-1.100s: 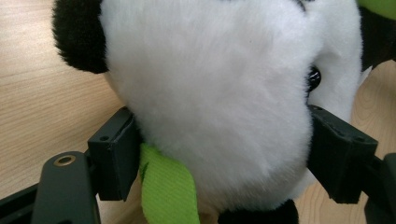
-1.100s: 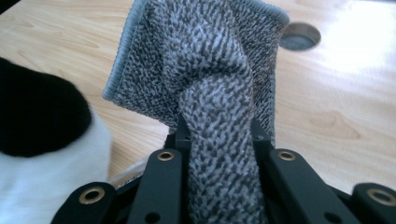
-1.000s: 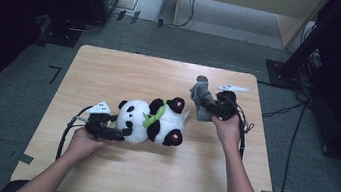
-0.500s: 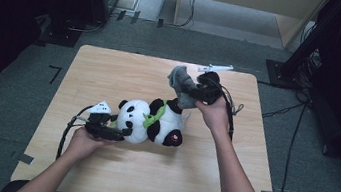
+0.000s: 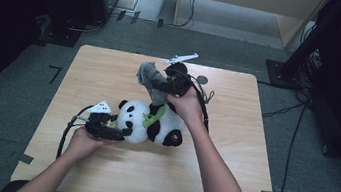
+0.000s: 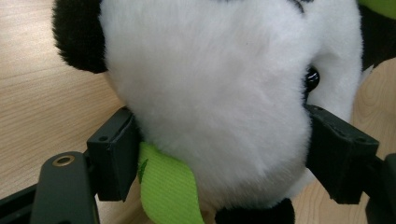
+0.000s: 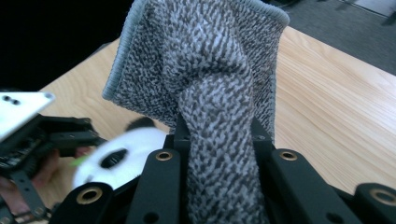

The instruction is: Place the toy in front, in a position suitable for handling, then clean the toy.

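A black and white plush panda point(image 5: 152, 123) with a green ribbon lies on its side in the middle of the wooden table point(image 5: 112, 67). My left gripper point(image 5: 120, 133) is shut on the panda's head point(image 6: 210, 102), its black fingers point(image 6: 112, 158) pressing into the white fur from both sides. A green ribbon tag point(image 6: 168, 186) hangs by the left finger. My right gripper point(image 5: 157, 85) is shut on a bunched grey cloth point(image 5: 150, 75) and holds it in the air just above the panda's body. The grey cloth point(image 7: 210, 93) rises out of the shut jaws, with the panda point(image 7: 116, 156) below at the left.
A thin white object point(image 5: 182, 58) and a small round disc point(image 5: 202, 79) lie at the far side of the table. Black cables point(image 5: 66, 132) trail from both grippers. Dark furniture and a pale cabinet point(image 5: 251, 6) stand beyond the table on grey floor.
My right gripper has carried the grey cloth leftward and upward, from the right side of the table to above the panda. The left gripper and panda have stayed put.
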`<state>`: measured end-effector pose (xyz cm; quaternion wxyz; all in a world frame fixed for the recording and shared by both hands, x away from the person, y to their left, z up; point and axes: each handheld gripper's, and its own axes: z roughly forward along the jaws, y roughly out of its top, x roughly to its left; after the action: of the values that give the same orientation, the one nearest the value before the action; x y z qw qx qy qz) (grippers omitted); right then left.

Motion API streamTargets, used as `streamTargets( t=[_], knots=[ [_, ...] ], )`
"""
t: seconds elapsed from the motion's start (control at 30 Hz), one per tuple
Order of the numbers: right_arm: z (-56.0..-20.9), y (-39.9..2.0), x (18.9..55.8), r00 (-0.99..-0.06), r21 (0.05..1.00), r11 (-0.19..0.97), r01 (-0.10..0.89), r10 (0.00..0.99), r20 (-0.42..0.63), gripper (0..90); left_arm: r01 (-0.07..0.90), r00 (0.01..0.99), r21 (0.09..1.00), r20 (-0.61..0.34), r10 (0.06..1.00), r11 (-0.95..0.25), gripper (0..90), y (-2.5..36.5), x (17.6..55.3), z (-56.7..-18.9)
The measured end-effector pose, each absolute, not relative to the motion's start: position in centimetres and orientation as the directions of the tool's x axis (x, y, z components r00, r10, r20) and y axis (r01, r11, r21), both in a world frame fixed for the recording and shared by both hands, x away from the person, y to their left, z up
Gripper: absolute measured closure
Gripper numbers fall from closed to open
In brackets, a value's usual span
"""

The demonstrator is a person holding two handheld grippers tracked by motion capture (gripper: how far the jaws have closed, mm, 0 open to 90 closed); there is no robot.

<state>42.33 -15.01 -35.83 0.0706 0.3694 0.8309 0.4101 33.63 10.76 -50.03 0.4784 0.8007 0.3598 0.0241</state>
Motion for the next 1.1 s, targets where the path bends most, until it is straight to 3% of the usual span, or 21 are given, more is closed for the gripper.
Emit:
streamTargets(
  t=[0.47,0.9,1.1],
  knots=[
    [-38.1,-8.7,42.8,-0.769,0.676,0.472,0.567,0.598,0.227,74.2,0.555,0.740,0.782,-0.309,0.597,-0.282,21.1,10.8,33.6,-50.1],
    [-41.5,-7.9,43.7,-0.748,0.601,0.504,0.621,0.609,0.262,75.2,0.574,0.720,0.775,-0.324,0.613,-0.265,23.6,10.8,33.6,-50.1],
    [-41.8,-7.9,44.0,-0.753,0.578,0.554,0.599,0.635,0.172,75.2,0.599,0.701,0.761,-0.347,0.623,-0.250,32.5,10.9,33.6,-49.9]
  ],
)
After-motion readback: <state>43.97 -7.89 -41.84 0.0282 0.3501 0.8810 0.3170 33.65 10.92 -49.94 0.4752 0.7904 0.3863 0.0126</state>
